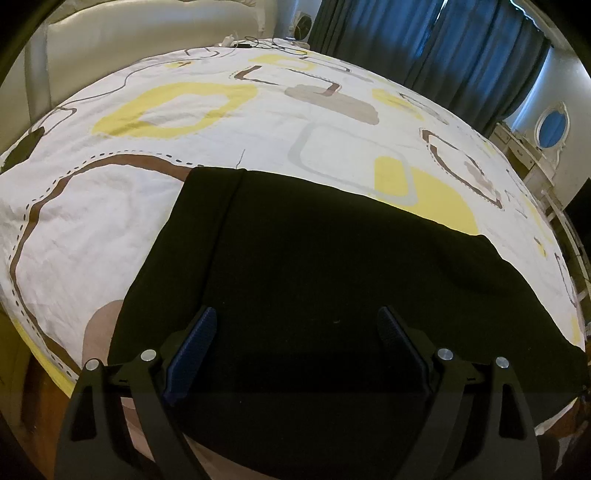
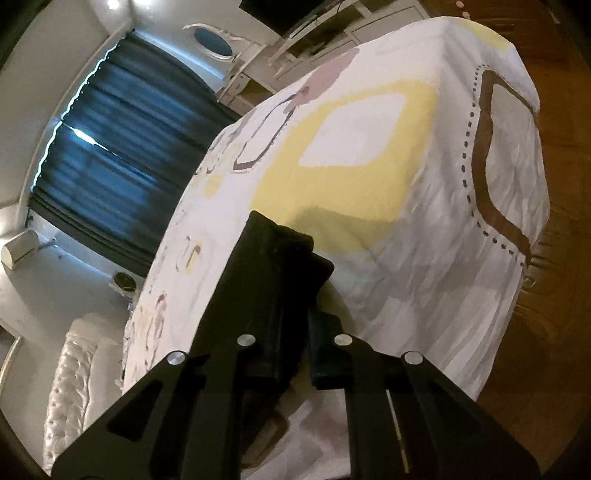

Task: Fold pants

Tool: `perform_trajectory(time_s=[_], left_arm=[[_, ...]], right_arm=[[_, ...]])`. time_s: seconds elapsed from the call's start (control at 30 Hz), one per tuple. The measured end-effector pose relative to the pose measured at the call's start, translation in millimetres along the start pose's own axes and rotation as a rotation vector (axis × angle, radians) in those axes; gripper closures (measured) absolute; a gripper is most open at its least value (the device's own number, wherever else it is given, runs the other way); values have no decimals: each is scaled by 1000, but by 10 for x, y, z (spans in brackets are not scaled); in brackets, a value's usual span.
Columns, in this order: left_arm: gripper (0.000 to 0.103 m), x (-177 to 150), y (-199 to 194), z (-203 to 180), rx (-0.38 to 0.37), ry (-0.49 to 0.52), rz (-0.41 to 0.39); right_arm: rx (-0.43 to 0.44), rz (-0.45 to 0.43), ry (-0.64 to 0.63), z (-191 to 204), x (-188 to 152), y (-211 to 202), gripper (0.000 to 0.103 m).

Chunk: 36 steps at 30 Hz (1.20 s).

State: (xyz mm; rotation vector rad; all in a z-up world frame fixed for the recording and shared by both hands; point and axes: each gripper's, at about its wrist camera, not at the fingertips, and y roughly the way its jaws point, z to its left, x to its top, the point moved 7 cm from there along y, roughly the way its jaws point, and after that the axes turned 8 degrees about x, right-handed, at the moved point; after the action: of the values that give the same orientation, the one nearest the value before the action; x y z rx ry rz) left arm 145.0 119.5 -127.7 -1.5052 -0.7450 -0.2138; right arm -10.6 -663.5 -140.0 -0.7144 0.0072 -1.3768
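Note:
Black pants [image 1: 314,258] lie spread flat on the patterned bedspread [image 1: 147,206], reaching to the near edge of the bed. Low over the near part of the pants, my left gripper [image 1: 295,312] stands open with its blue pads wide apart and only flat cloth beneath them. In the right wrist view, a bunched fold of the black pants [image 2: 273,266] rises between the fingers of my right gripper [image 2: 303,325]. That gripper is shut on the fold. The cloth hides its left fingertip.
The bed's corner drops to a wooden floor [image 2: 554,332]. Dark blue curtains [image 1: 424,37] hang behind the bed. A padded white headboard [image 1: 129,29] stands at the far left, with cables [image 1: 251,42] at its foot. A white dressing table with an oval mirror [image 1: 552,125] is at the right.

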Motion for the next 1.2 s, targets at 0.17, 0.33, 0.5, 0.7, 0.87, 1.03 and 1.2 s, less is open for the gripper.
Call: perform_trajectory(time_s=[0.17,0.33,0.5,0.7,0.87,1.03,1.2], left_arm=[[15,-3,12,3,7,13,-1],[15,1,29,11,8,20,-4],[15,-2,32,6,12,16,-8],[15,-14,35,-20,19,18,-24],[14,-16,37,-38,34,21,-28],[14,-4,56,-55,49,29,-25],[13,7,67,-62,56,28,-24]], right_arm=[[5,43,82,-328,-133,86,91],[-23,0,74,-421,155,-204,65],[103,65,-101,52,725,-172,40],[93,381,-249,276,749,438,35],[95,576,-209,84,601,752,33],[222,659,-163,125,444,858,15],[286,710,-177,178,323,879,15]])
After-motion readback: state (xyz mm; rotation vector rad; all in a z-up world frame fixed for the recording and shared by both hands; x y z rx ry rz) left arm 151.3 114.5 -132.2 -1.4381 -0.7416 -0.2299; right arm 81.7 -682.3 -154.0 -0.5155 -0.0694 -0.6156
